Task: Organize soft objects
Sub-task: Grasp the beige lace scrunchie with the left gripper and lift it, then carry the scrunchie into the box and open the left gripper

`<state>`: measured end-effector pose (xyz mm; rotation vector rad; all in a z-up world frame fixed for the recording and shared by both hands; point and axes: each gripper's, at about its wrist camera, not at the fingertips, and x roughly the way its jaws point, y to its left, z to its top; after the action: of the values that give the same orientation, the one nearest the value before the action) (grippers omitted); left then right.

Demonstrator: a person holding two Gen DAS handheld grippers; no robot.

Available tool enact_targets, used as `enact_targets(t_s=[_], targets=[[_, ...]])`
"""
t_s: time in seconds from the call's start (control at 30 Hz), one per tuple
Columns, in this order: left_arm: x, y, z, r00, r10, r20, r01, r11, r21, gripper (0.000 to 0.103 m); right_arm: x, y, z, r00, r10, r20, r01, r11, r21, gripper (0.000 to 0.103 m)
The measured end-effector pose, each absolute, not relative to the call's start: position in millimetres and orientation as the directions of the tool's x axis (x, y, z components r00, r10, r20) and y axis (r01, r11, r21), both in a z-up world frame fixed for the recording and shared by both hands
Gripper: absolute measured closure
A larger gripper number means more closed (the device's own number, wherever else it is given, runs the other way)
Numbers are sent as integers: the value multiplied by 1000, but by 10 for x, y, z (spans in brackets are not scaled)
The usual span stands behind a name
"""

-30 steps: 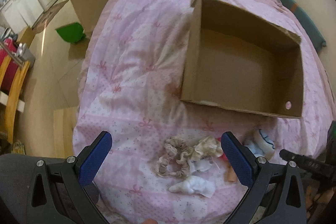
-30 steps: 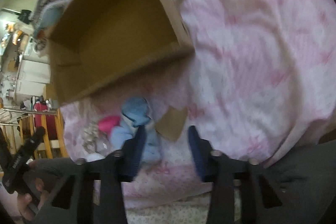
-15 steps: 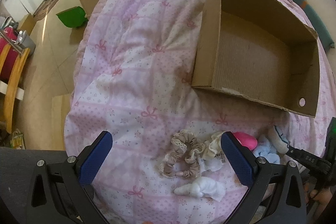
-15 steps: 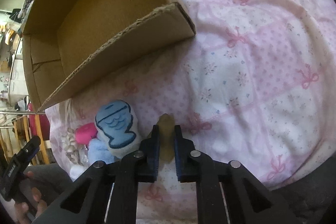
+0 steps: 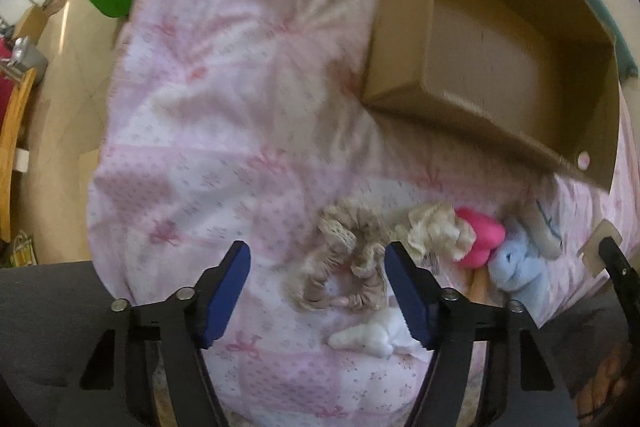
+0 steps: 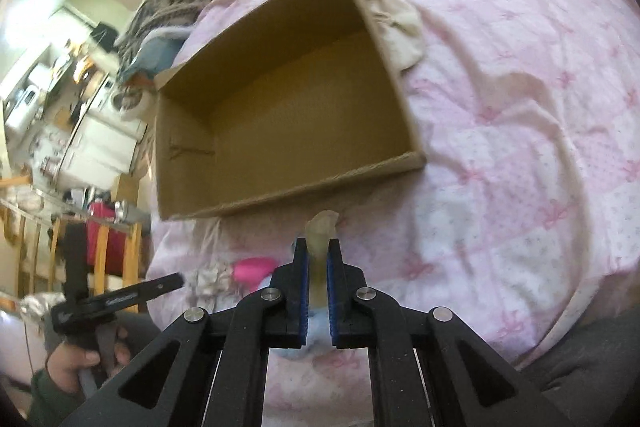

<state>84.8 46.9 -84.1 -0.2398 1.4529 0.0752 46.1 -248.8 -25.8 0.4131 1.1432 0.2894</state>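
Down at the bottom centre of the right wrist view, the right gripper (image 6: 317, 259) has its blue-padded jaws pinched nearly together on a small pale beige piece (image 6: 322, 227), whose tip pokes up above the fingers; what it is made of, I cannot tell. Just above it sits the cardboard box (image 6: 280, 99), open-topped and tilted across the middle of the frame on the pink bedspread (image 6: 520, 147). A cream cloth (image 6: 396, 23) lies against the box's upper right wall.

Over in the left wrist view, the left gripper (image 5: 318, 279) hangs with jaws spread wide, gripping nothing. Between its fingers, toward the right one, lies a beige scrunchie (image 5: 344, 259), and a white sock (image 5: 366, 337) sits just below that. Right of the scrunchie come a cream frilly scrunchie (image 5: 436, 233), a bright pink soft item (image 5: 480, 235) and a light blue plush (image 5: 516, 263), bunched close together below the box's near wall. This view is blurred. At lower left of the right wrist view, the person's hand (image 6: 80, 359) holds the other gripper's handle.
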Motion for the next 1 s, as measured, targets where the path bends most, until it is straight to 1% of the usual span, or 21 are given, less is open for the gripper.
enact_targets(t_s=[0.13,0.27,0.3,0.33,0.37,0.47,0.5,0.6,0.7,0.83,0.9,1.0], targets=[[874,388,-995,65,-127,-990,-172,976,-136,43,502,-2417,-341,362,425,-830,-22,894,448,94],[897,376,-1127,33,-132,-991,-172,976,-136,45,455,-2309,-387,346,422,-838,-35,898,438,94],[921,375,-1166,25,-126,-992,-173,977,-128,47,446,-2296,-385,345,423,-838,-38,898,438,94],[925,372,-1193,18,-122,-992,-172,977,-124,57,444,-2286,-386,345,423,-838,-39,899,437,94],[968,374,-1240,9,-119,-993,-173,978,-118,60,448,-2285,-386,346,423,-838,-40,899,437,94],[968,433,-1291,9,-110,-994,-195,975,-110,63,438,-2296,-375,346,424,-837,-37,898,439,94],[952,446,-1303,12,-106,-994,-195,975,-107,69,438,-2295,-373,346,422,-838,-36,898,438,94],[930,526,-1287,20,-97,-995,-203,974,-99,91,440,-2316,-388,344,422,-839,-31,898,439,94],[918,626,-1190,58,-114,-992,-219,968,-124,93,463,-2301,-387,348,421,-838,-31,898,439,94],[880,777,-921,157,-113,-981,-223,964,-147,93,449,-2317,-375,355,437,-827,-40,890,454,94],[836,825,-781,195,-134,-972,-225,958,-178,93,431,-2322,-347,359,456,-814,-50,880,472,94],[785,880,-621,244,-111,-963,-220,961,-166,93,399,-2333,-308,368,465,-805,-65,877,477,94]])
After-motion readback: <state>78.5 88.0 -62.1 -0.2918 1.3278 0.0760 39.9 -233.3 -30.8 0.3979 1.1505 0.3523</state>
